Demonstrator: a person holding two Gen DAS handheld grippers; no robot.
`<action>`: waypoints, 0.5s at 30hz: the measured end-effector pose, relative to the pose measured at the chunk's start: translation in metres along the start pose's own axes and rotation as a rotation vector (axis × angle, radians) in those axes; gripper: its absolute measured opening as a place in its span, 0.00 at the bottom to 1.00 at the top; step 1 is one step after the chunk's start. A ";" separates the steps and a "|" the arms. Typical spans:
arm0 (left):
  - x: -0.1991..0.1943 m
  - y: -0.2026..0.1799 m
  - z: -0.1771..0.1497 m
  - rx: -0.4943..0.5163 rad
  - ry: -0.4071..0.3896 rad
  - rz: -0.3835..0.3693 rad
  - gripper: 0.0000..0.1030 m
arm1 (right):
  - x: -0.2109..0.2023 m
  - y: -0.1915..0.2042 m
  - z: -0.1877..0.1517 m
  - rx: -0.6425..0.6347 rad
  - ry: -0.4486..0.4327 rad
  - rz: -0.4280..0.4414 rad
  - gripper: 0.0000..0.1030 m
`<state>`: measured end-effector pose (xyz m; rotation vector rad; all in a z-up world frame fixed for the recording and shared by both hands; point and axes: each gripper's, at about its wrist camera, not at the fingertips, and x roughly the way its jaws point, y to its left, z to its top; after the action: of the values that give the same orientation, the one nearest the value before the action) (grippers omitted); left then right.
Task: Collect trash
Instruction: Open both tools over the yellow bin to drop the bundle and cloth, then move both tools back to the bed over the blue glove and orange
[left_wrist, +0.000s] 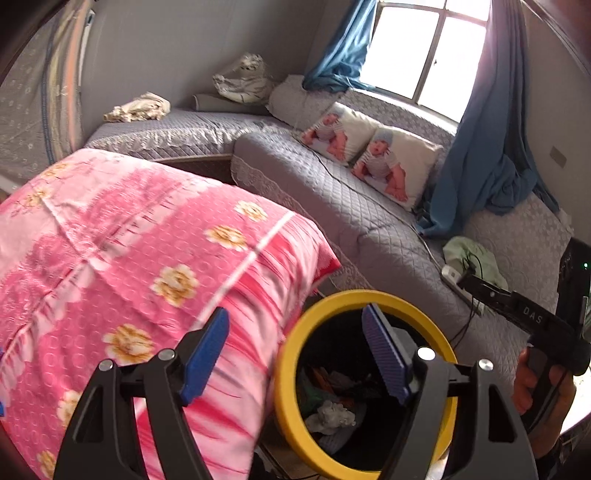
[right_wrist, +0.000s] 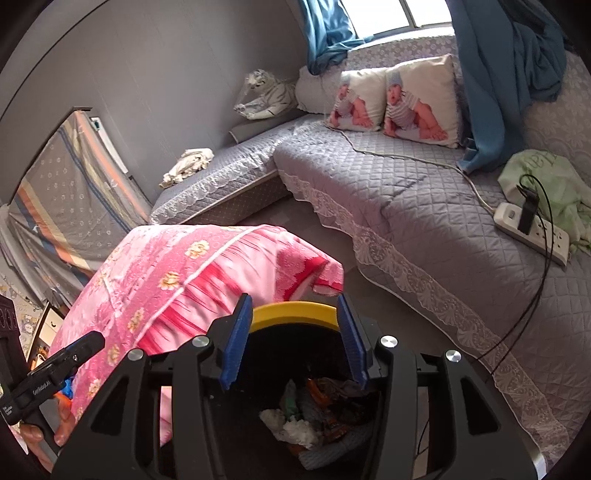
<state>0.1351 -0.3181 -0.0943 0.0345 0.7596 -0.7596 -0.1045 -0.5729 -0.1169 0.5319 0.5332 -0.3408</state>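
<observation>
Left wrist view: the left gripper (left_wrist: 295, 350) hangs spread and empty, straddling the pink floral cloth (left_wrist: 147, 258) and the yellow-rimmed bin (left_wrist: 284, 391), where crumpled trash (left_wrist: 332, 415) lies. Right wrist view: the right gripper (right_wrist: 291, 339) is parted, apparently empty, above that bin (right_wrist: 295, 314) and its trash (right_wrist: 295, 428).

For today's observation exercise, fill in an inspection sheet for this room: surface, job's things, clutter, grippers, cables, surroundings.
Surface: pink floral cloth covers it; no trash seen on it.
Job's things: yellow-rimmed bin holds crumpled trash.
Clutter: green cloth on grey sofa.
Grippers: left gripper and right gripper open, empty, above the bin.
Cables: power strip with black lead on sofa.
Surroundings: two baby-print cushions, blue curtains, toy tiger.
</observation>
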 end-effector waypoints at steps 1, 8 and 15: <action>-0.007 0.005 0.002 -0.005 -0.016 0.012 0.70 | 0.000 0.007 0.002 -0.009 -0.004 0.011 0.45; -0.058 0.054 0.012 -0.060 -0.116 0.108 0.75 | 0.014 0.079 0.015 -0.117 0.022 0.139 0.52; -0.115 0.110 0.006 -0.104 -0.189 0.232 0.82 | 0.042 0.177 0.015 -0.262 0.109 0.306 0.55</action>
<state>0.1533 -0.1689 -0.0425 -0.0424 0.6020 -0.4941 0.0130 -0.4442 -0.0612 0.3717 0.5826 0.0501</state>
